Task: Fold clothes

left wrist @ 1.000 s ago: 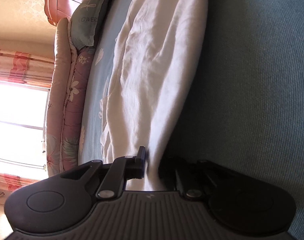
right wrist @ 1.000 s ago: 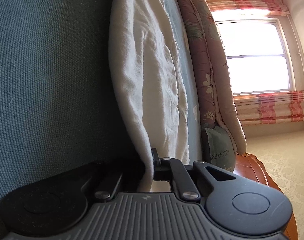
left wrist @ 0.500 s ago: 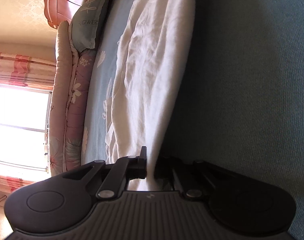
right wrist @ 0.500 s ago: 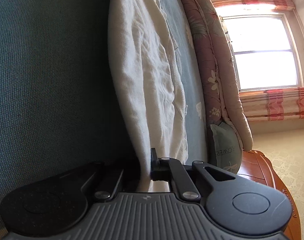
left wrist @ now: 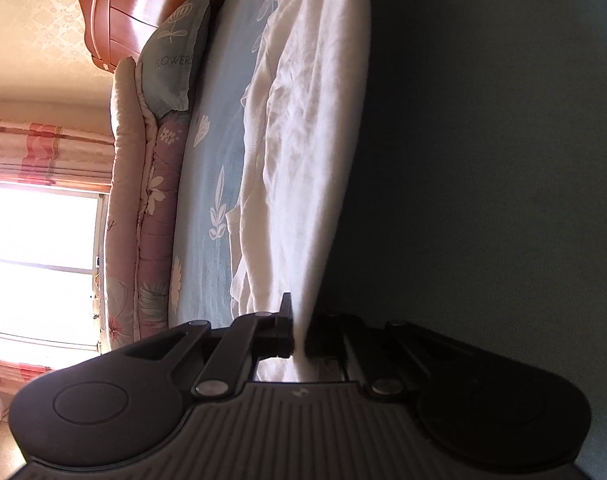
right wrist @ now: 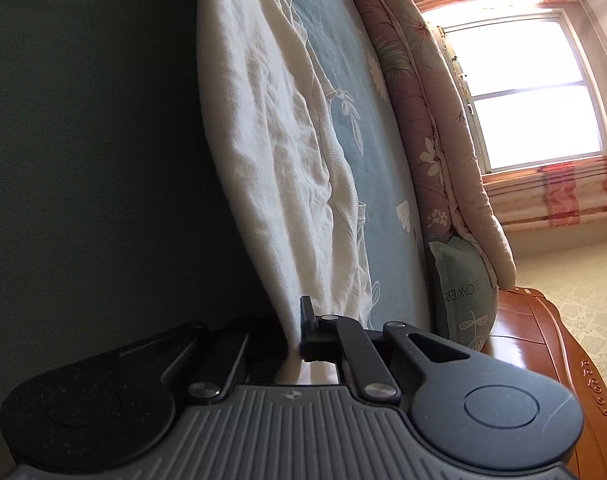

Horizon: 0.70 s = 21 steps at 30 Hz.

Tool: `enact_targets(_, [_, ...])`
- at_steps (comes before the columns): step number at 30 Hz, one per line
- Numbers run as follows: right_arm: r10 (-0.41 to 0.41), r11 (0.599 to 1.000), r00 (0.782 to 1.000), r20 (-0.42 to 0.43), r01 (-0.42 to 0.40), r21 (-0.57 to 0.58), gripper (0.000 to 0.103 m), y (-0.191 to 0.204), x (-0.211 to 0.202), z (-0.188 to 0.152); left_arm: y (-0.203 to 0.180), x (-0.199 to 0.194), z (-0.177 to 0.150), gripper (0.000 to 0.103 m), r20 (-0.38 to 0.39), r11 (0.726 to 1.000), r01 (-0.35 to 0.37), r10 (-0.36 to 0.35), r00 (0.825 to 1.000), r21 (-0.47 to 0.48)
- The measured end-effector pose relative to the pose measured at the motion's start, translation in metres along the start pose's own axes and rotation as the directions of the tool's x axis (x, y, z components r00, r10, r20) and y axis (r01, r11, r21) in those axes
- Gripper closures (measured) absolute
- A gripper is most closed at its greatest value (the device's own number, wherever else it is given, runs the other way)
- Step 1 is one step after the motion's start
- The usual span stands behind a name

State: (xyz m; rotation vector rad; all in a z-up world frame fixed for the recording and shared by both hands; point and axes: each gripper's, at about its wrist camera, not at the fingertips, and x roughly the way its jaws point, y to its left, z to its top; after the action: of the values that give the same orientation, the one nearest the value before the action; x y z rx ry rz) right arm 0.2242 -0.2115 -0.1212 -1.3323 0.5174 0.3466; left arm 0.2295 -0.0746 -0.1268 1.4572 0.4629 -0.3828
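Left wrist view showed the left gripper [left wrist: 299, 332] w/ jaws fully closed, pinching an edge of the crumpled white cotton garment [left wrist: 303, 152]. Right wrist view gave the mirror case: the right gripper [right wrist: 293, 332] was also clamped tight on the same white cloth [right wrist: 263, 128], fabric running straight out from between the pads. Both cameras were rolled sideways, so the bed read as vertical in each pic.

Where the garment was: lying on the pale blue flower-print bedsheet [left wrist: 219, 152], w/ the gripped edge raised off the sheet and stretched between the two grippers. A large dark teal woven surface [left wrist: 483, 160] filled the other side of each view, right beside the lifted edge; could be the garment's own other face or a separate cloth, can't tell which. Past the sheet sat a rolled pink floral quilt [left wrist: 151, 184], a light teal "FLOWERS" cushion [left wrist: 171, 64], the glossy reddish wooden headboard [left wrist: 135, 12] and a bright window w/ pink striped curtains [right wrist: 519, 92].

Progress, as a judgement: early to mid. Done: both corners/edges secured, edge lifted clear. No crisp crease or stacked layer was visible yet, and the cloth was quite wrinkled. Left to do, prob.: carry the held edge across onto the opposite side, lay it flat, release, smooth, then any further folds. How many folds were already in the cloth couldn't be read from these angles.
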Motion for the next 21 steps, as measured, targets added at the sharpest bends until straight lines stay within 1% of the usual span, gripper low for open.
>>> enact_targets(3, [0.022, 1.0, 1.0, 0.0, -0.022, -0.01, 0.097, 0.006, -0.014, -0.003, -0.01, -0.02, -0.002, 0.103, 0.011, 0.999, 0.004, -0.004, 1.0, 0.035])
enact_targets(13, [0.065, 0.997, 0.998, 0.005, -0.065, -0.037, 0.097, 0.034, -0.071, -0.01, -0.036, -0.085, -0.012, 0.103, 0.036, 0.998, 0.02, -0.022, 0.999, 0.064])
enact_targets(16, [0.078, 0.996, 0.997, -0.002, -0.078, -0.042, 0.097, 0.042, -0.082, -0.01, -0.046, -0.099, -0.016, 0.103, 0.047, 0.996, 0.025, -0.029, 0.998, 0.081])
enact_targets(21, [0.101, 0.994, 0.995, -0.007, -0.101, -0.044, 0.097, 0.054, -0.1, -0.011, -0.059, -0.117, -0.022, 0.103, 0.057, 0.996, 0.04, -0.045, 0.997, 0.078])
